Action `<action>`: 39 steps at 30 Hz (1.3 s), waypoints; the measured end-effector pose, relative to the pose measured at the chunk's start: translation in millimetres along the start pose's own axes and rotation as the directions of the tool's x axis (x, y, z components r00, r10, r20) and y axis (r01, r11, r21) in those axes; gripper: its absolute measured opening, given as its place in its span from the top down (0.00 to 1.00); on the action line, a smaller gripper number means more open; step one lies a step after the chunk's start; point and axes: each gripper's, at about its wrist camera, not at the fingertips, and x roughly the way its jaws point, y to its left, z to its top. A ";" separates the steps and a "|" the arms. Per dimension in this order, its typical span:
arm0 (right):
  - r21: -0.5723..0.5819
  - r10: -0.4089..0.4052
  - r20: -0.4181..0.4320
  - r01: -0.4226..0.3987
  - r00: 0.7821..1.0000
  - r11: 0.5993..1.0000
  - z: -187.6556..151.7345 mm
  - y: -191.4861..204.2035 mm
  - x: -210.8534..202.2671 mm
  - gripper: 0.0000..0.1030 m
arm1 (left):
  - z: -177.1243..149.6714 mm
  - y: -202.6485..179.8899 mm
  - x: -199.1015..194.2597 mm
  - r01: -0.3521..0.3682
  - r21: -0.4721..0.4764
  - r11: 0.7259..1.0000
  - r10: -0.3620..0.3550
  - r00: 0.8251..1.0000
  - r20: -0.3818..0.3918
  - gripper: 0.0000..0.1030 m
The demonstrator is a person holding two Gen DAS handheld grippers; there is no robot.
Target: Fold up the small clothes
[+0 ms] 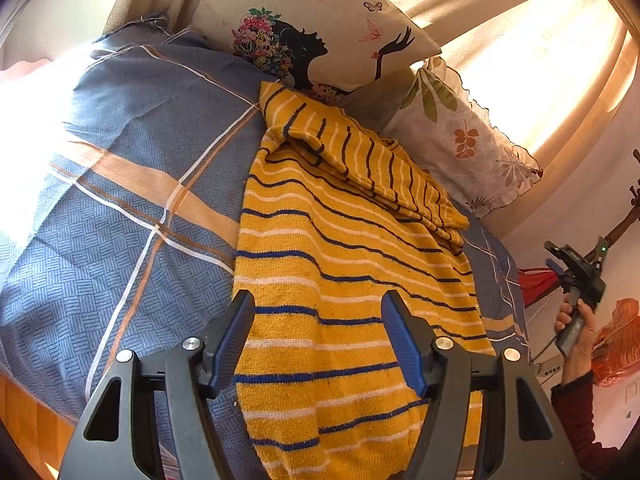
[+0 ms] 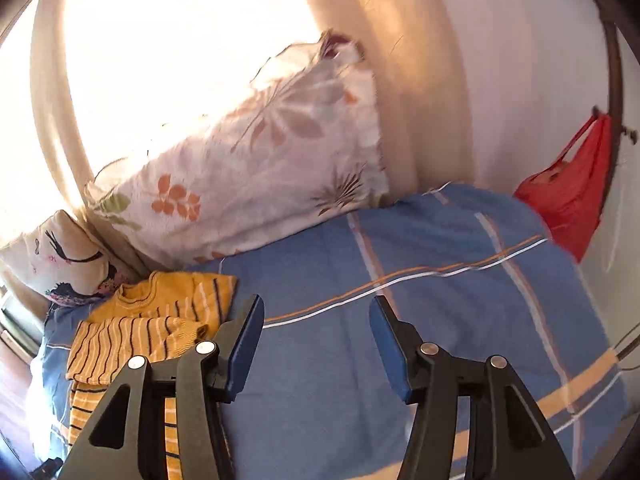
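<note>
— Sunlit curtains (image 1: 520,28) hang behind the bed, very bright, washing out much of the background. What lies beyond the fingers?

— Ahead of the left gripper (image 1: 318,312), past the far end of the yellow striped sweater (image 1: 344,264), a cushion printed with a woman's silhouette and butterflies (image 1: 320,28) leans at the head of the bed. Right of it sits a frilled white pillow with leaf prints (image 1: 460,144). A red bag (image 2: 568,200) hangs on the wall, far right of the right gripper (image 2: 316,320).

— And the surface?

— A blue checked bedsheet (image 1: 120,216) with orange and white lines covers the bed. The sweater lies lengthwise on it, one sleeve folded across the upper body.

— How do the left fingers stand?

— Spread wide, blue pads (image 1: 236,344) on either side of the sweater's lower body. The cloth runs between and beneath them; I cannot tell whether the pads touch it, and they grip nothing.

— The right ones?

— Also wide apart, holding nothing, over bare sheet. From that view the sweater lies to the left of the left finger, partly hidden behind it. The left wrist view shows the right gripper raised at the far right edge in the person's right hand (image 1: 576,328), well apart from the sweater.
</note>
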 end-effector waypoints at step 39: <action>0.285 0.649 -0.435 -0.588 0.625 0.757 -231.9 65.0 -4.9 0.44 | -87.5 -3.0 8.6 0.176 -0.077 0.981 -0.188 0.961 -0.203 0.47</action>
